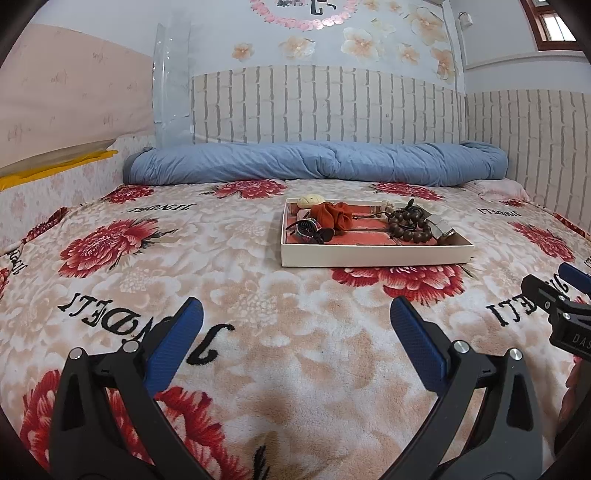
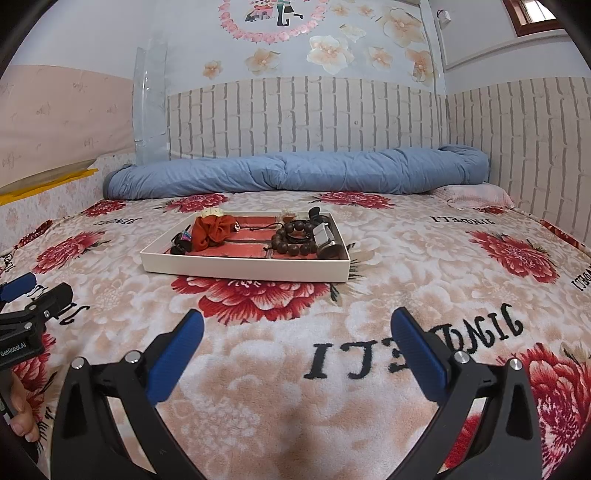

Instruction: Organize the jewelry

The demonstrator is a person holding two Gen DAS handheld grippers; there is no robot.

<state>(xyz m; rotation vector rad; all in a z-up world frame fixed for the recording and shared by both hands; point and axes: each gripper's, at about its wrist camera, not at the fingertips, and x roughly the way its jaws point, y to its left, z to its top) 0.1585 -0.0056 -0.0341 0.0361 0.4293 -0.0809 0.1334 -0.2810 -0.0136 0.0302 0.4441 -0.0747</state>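
Both grippers' fingers [image 1: 192,332] [image 2: 192,339] spread apart; tray [image 1: 369,254] trinkets tangled, partly hidden.

Bright, even indoor light, daylight at the window [image 1: 554,26], soft faint shadows, sharp focus, strong fisheye bending, dark corners

A shallow white tray [image 2: 243,271] is seen lying flat ahead of the claws, holding a rust scrunchie [image 2: 212,230], a brown bead bracelet [image 2: 293,240] and a dark hair clip [image 2: 181,242].
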